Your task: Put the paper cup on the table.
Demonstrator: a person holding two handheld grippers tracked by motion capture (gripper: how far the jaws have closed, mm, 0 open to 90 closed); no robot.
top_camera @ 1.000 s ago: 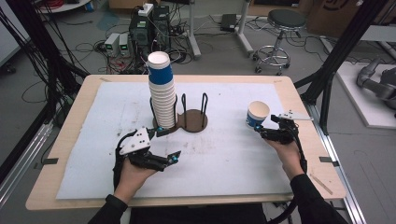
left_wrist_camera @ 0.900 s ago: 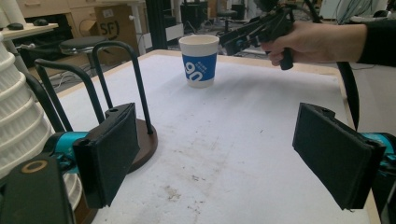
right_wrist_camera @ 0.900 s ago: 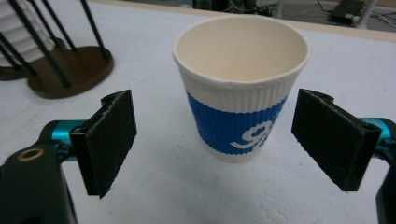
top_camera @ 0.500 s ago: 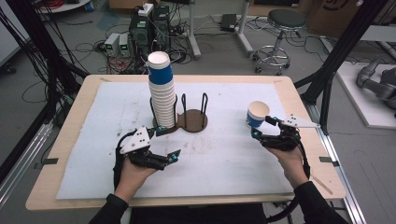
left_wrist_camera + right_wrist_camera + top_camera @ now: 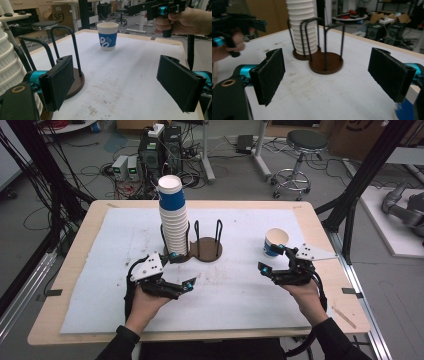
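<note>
One blue-and-white paper cup stood alone at the right of the high view on the white-covered bench, just beside my right gripper, fingers spread and empty. I judged the next move was closing on it for the one tall cup stack at centre-left. My left gripper idled, fingers spread.

Single paper cup: white, blue band with white print, upright, mouth open, empty as far as visible. Stands on white mat, right of centre in high view, upper centre in left gripper view.

Cup stack: tall nested column, white rims, blue top cup, upright in wire holder, centre-left in high view; upper centre-left in right gripper view.
</note>
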